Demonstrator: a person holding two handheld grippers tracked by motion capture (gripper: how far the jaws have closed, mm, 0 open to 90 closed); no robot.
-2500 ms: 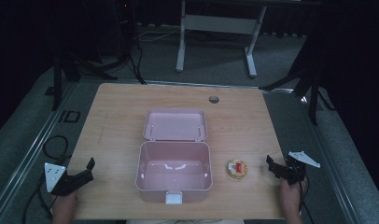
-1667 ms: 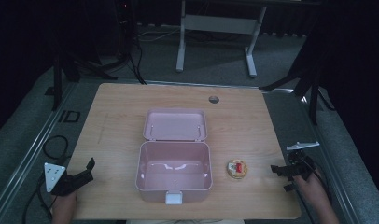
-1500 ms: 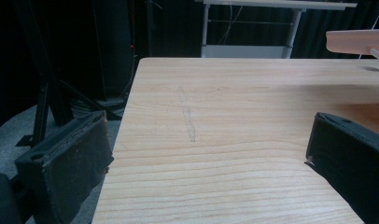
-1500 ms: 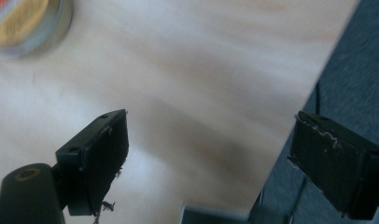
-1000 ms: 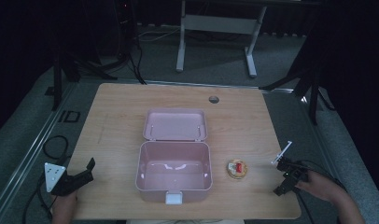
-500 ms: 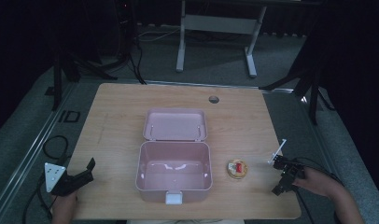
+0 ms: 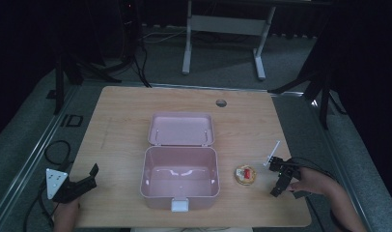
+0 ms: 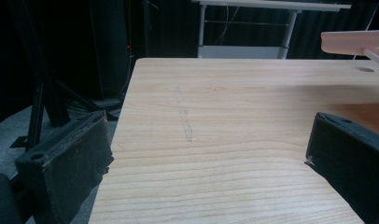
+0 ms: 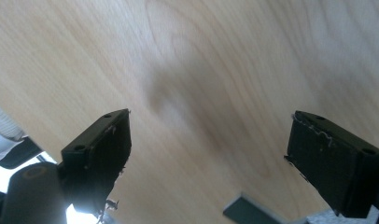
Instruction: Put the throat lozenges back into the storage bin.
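An open pink lunch box [image 7: 179, 180] stands at the table's middle, its lid [image 7: 181, 129] laid back flat behind it. To its right a small round red-and-yellow item [image 7: 245, 174] lies on the wood. My right gripper [image 7: 279, 180] hovers just right of that item, tipped downward; in the right gripper view its jaws [image 9: 211, 140] stand wide apart over bare wood. My left gripper [image 7: 87, 180] rests near the front left corner, open and empty. In the left gripper view it [image 8: 206, 149] looks across the table, with the pink lid's edge [image 8: 351, 42] at the upper right.
A round cable hole [image 7: 221, 103] sits near the table's far edge. Cables [image 7: 54, 150] lie on the floor at the left. A white desk frame [image 7: 223, 29] stands beyond the table. The table's right edge [image 7: 300, 193] is close behind my right hand.
My right gripper swung out past the table's right edge, then turned and came back left toward the round item, now tipped down. The left gripper has not moved.
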